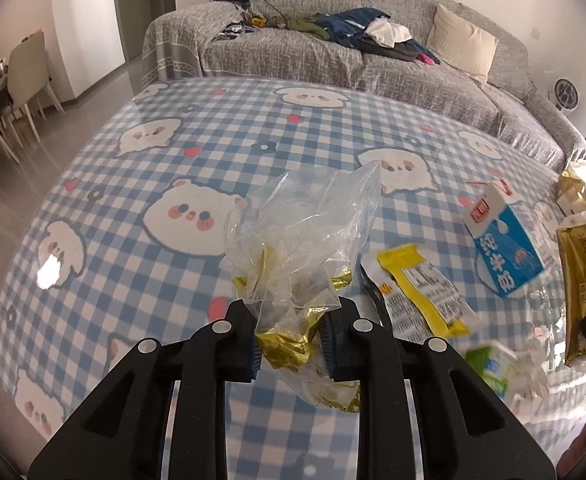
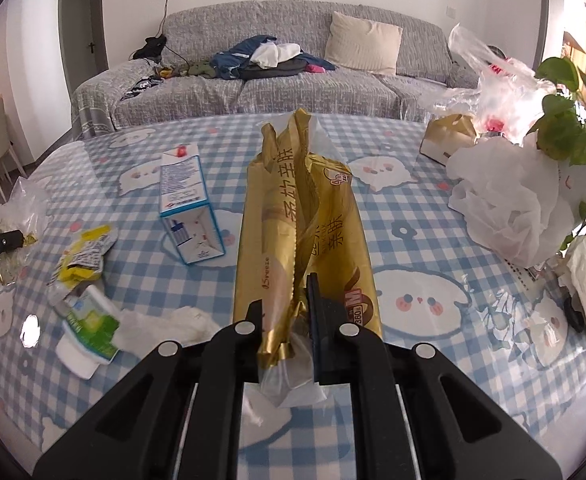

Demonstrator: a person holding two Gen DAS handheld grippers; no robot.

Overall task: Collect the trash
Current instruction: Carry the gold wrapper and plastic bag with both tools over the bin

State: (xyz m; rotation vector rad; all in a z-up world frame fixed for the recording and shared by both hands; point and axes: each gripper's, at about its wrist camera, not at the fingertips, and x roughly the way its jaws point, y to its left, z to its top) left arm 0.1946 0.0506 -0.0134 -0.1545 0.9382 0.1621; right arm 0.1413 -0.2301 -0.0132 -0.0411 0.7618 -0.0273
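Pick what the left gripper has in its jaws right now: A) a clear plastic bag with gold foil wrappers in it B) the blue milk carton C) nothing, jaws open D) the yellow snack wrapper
A: in the left wrist view the left gripper is shut on the clear plastic bag with gold foil inside, while the blue milk carton and yellow snack wrapper lie on the table.

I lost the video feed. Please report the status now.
Left gripper shut on clear plastic bag. Right gripper shut on gold wrapper. Milk carton, yellow packet still on table.
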